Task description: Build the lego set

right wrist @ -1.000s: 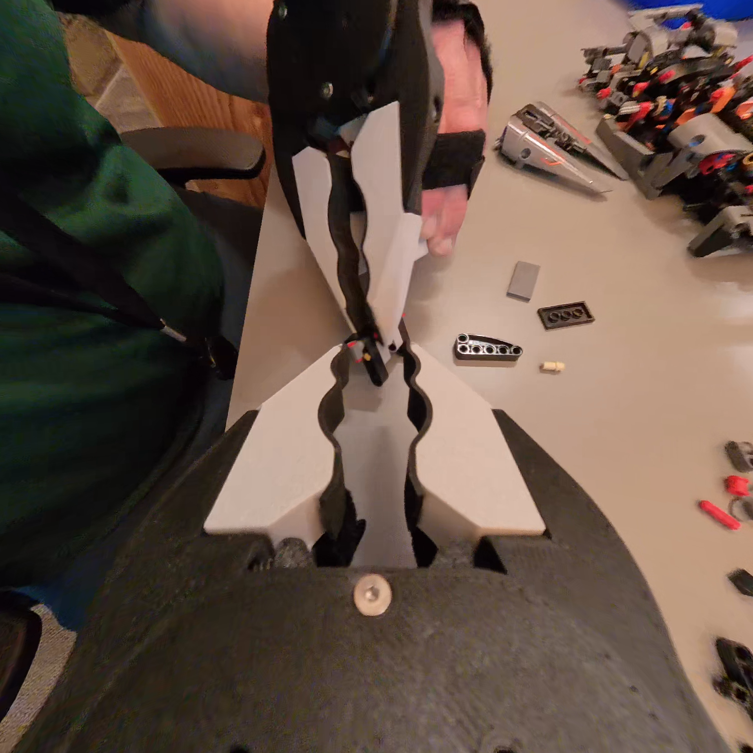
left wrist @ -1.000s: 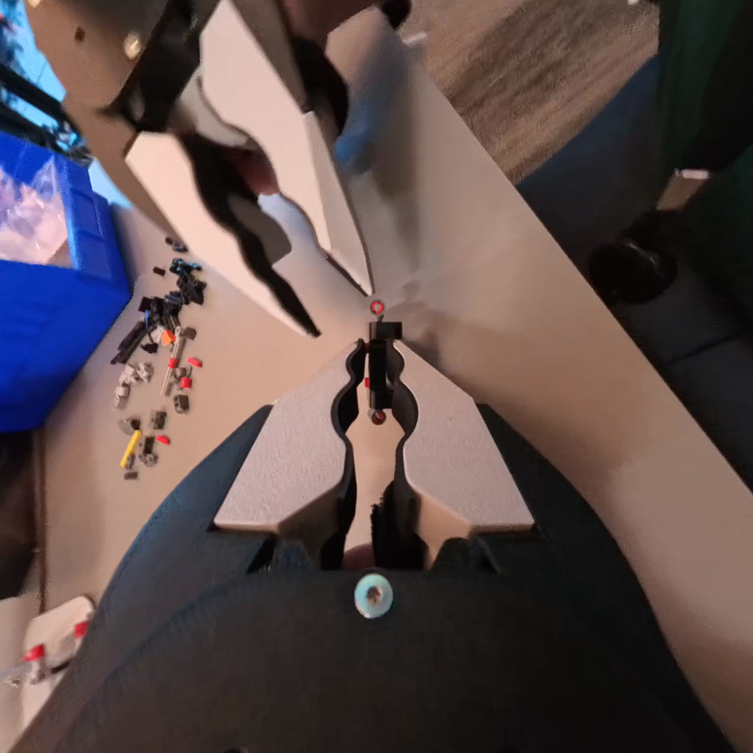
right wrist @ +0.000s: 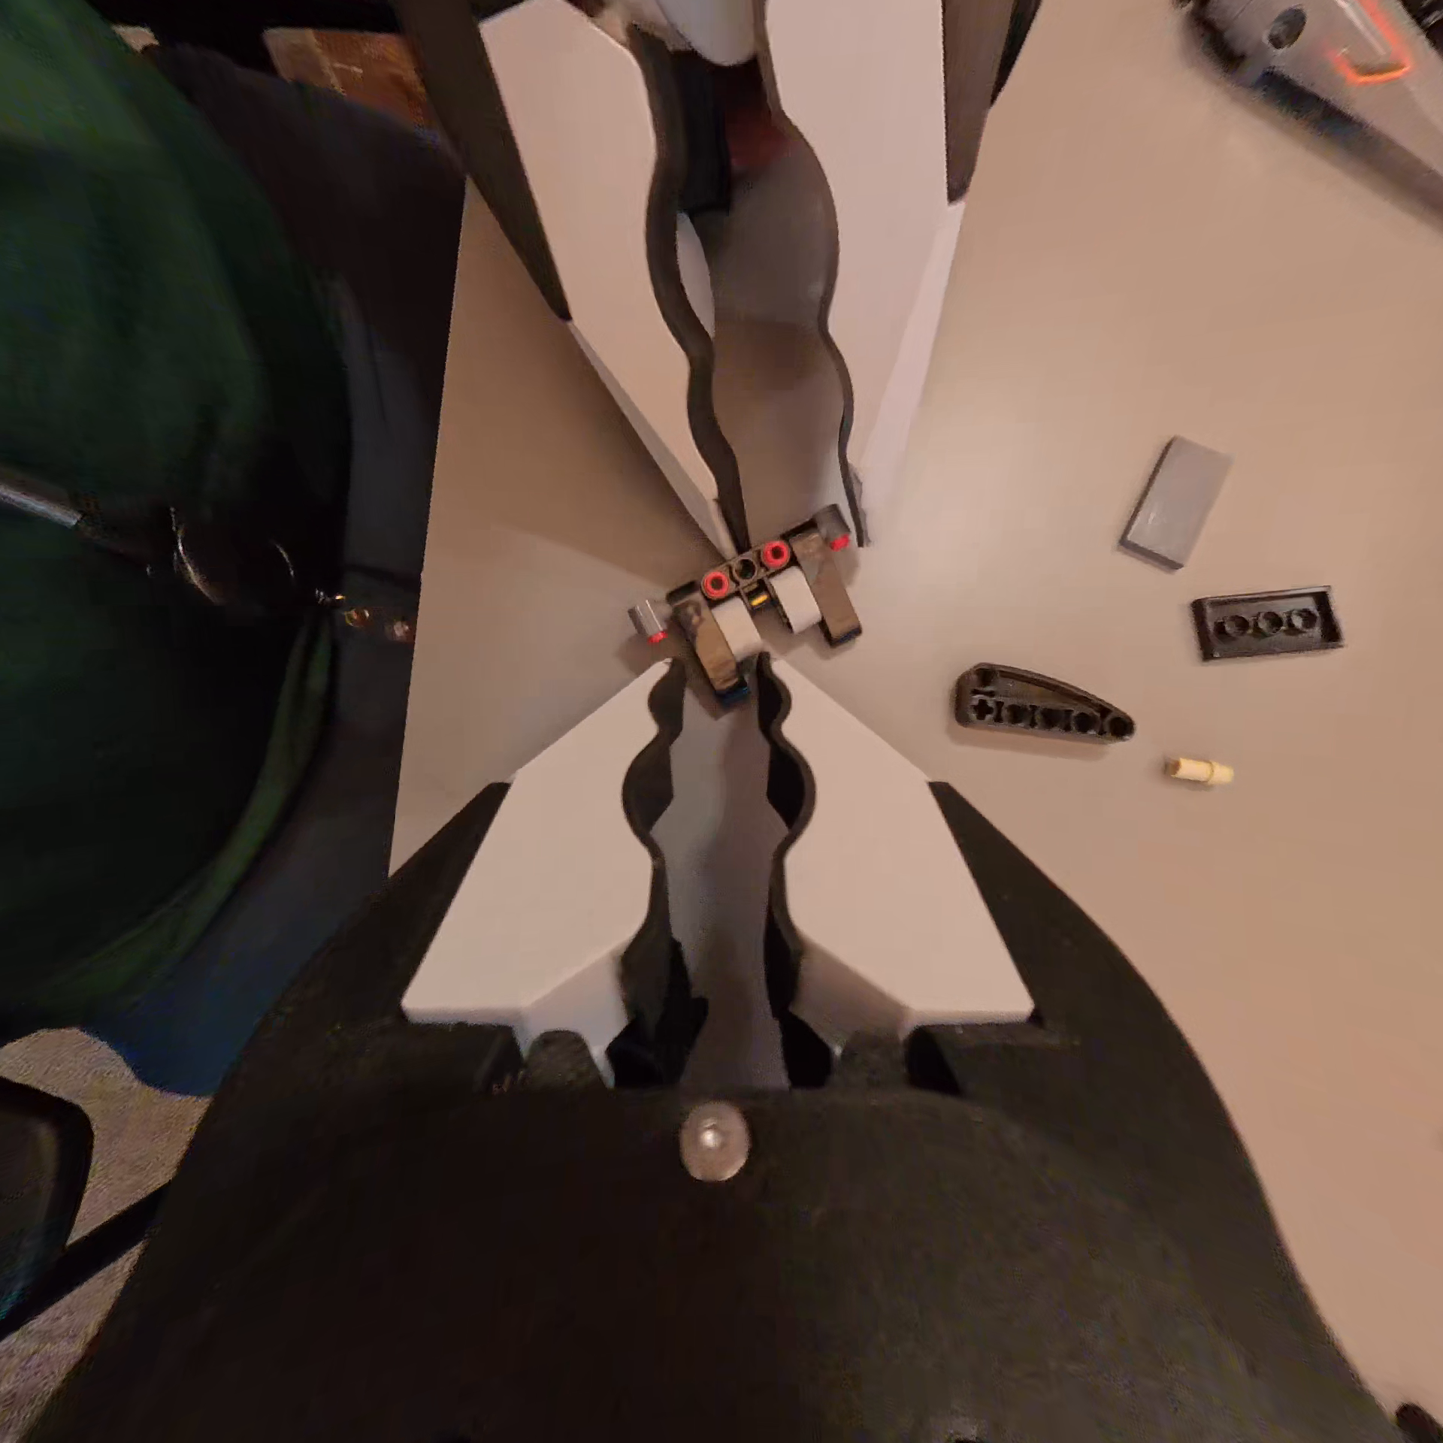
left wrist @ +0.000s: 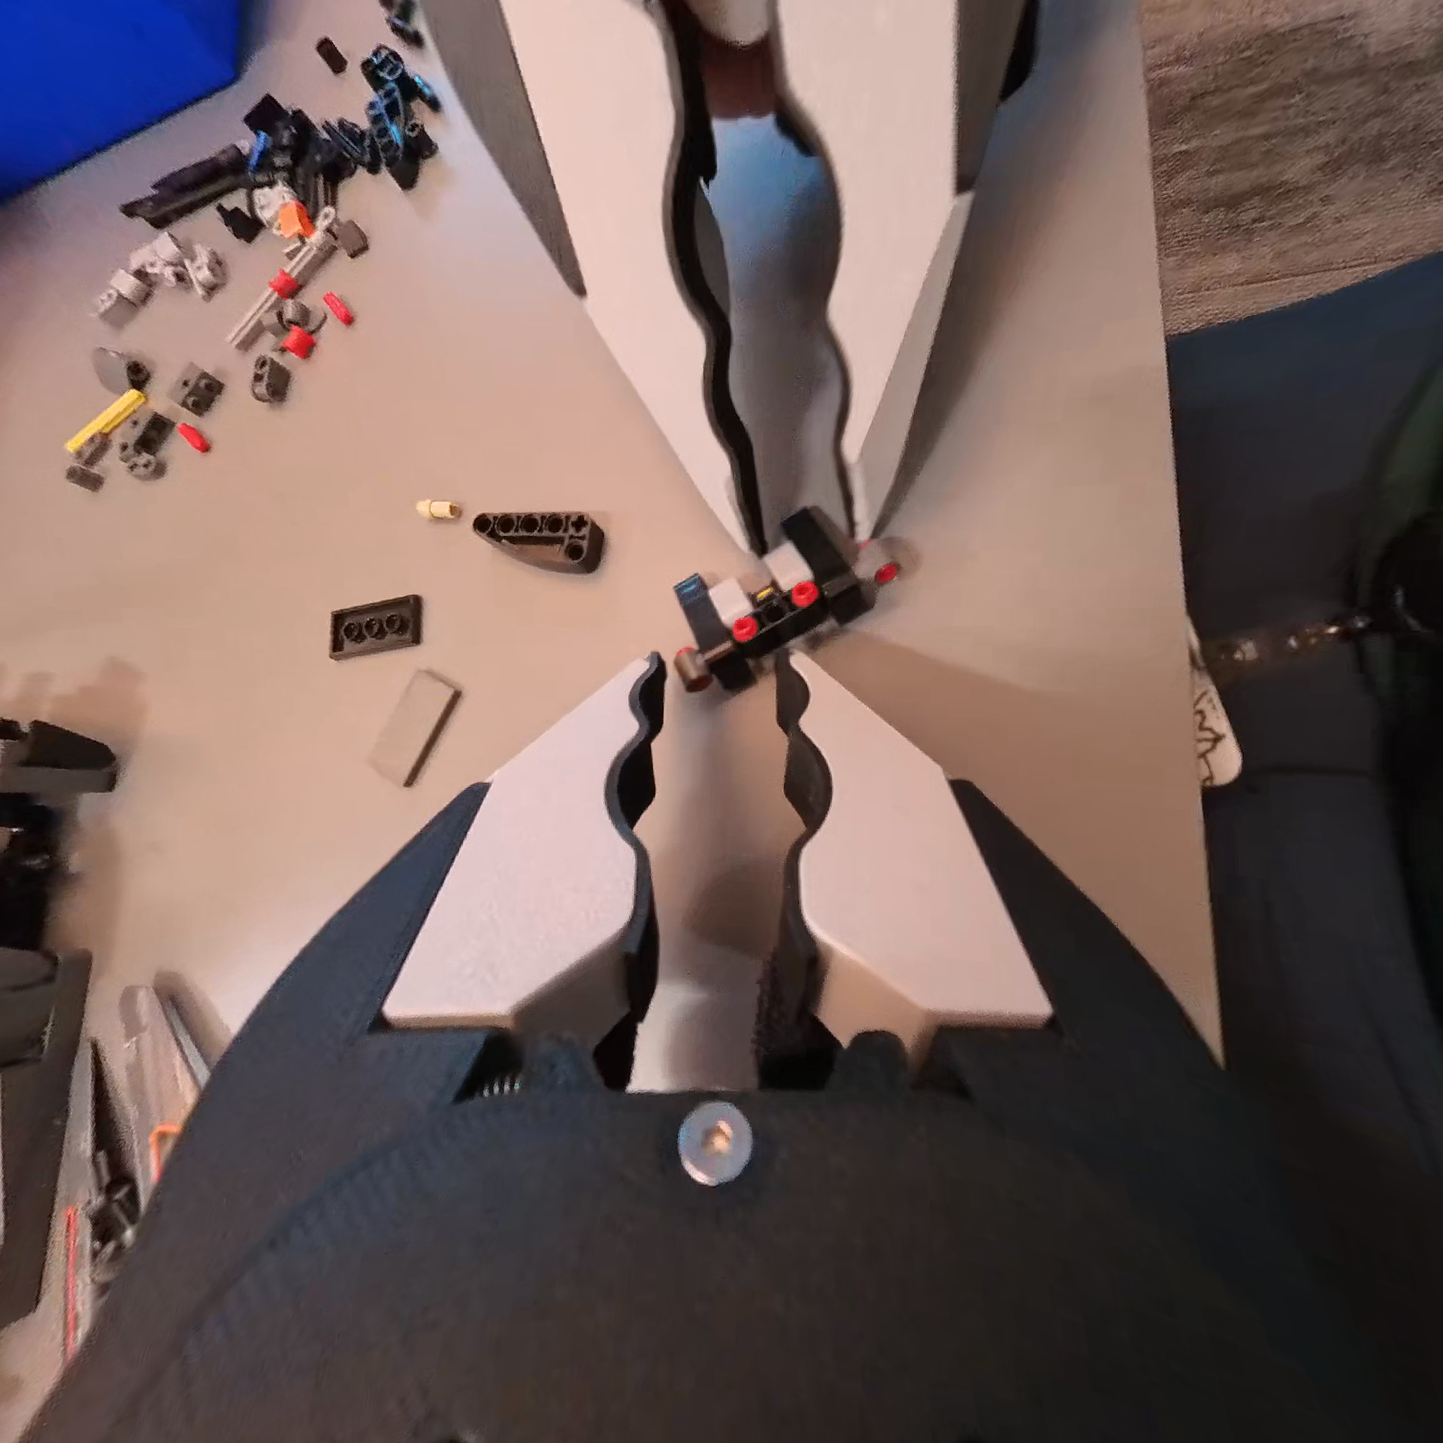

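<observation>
Glossy plastic lego assembly (left wrist: 773, 601); matt smooth table (left wrist: 507, 437).

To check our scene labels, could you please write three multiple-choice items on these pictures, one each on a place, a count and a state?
1. Where does the cream pin lie?
A. on the table beside the black curved beam
B. on top of the grey tile
C. between gripper fingers

2. How many round sockets show on the black plate?
A. one
B. three
C. six

3. How do the jaws of the left gripper stand?
A. pressed together
B. apart
C. out of view

Answers:
1 A: the pin rests on bare table just off the beam's narrow end.
2 B: three rings sit in a row on the plate.
3 B: a clear gap runs between them, up to the small assembly.
</observation>
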The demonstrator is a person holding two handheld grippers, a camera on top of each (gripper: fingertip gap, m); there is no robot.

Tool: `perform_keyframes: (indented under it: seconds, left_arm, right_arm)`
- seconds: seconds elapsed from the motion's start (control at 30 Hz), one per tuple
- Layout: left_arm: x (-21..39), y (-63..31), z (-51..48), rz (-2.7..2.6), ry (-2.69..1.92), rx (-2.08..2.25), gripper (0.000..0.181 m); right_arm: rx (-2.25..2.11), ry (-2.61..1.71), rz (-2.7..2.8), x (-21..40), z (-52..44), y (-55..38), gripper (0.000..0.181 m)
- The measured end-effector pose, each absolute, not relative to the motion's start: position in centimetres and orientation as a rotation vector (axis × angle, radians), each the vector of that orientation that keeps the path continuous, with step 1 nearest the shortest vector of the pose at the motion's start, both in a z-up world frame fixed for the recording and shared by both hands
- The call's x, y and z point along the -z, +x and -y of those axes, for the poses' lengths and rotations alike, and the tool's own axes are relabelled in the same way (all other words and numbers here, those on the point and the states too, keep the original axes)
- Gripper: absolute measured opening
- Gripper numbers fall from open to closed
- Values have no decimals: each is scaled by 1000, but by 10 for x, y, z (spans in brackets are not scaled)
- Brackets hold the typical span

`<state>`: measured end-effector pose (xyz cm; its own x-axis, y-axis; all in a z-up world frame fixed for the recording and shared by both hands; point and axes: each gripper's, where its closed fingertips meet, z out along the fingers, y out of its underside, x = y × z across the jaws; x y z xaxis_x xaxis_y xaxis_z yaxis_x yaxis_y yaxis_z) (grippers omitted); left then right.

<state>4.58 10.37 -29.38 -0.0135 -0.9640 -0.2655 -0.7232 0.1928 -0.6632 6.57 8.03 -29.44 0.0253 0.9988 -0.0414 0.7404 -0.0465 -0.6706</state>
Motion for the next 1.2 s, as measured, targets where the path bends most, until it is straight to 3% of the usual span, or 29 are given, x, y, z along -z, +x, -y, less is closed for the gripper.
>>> perform_keyframes:
  seconds: [0.13,0.27,0.4,0.83,0.93,1.1,1.2]
  left_arm:
    - [292,35,-104,-1801,-1628,502,33]
    - [294,38,-101,-1776,-1633,504,29]
    - [295,42,-98,-1771,-1629,527,27]
    - [295,43,-102,-1727,-1644,557,21]
    - [292,40,-107,-1702,-1648,568,34]
    - [289,28,-110,-1689,-1660,548,35]
    - [294,24,-106,-1713,-1664,530,36]
  right_arm:
    - [-758,-1787,1740,282,-81,65,50]
    - [-719,-1686,1857,287,-82,55,64]
    - [-717,-1664,1941,296,-84,49,54]
    - [-760,-1685,1910,295,-85,45,50]
    - [-817,-1720,1818,287,-88,44,53]
    - [-729,-1748,1825,294,-89,52,63]
    - [-724,-1756,1826,298,-89,46,55]
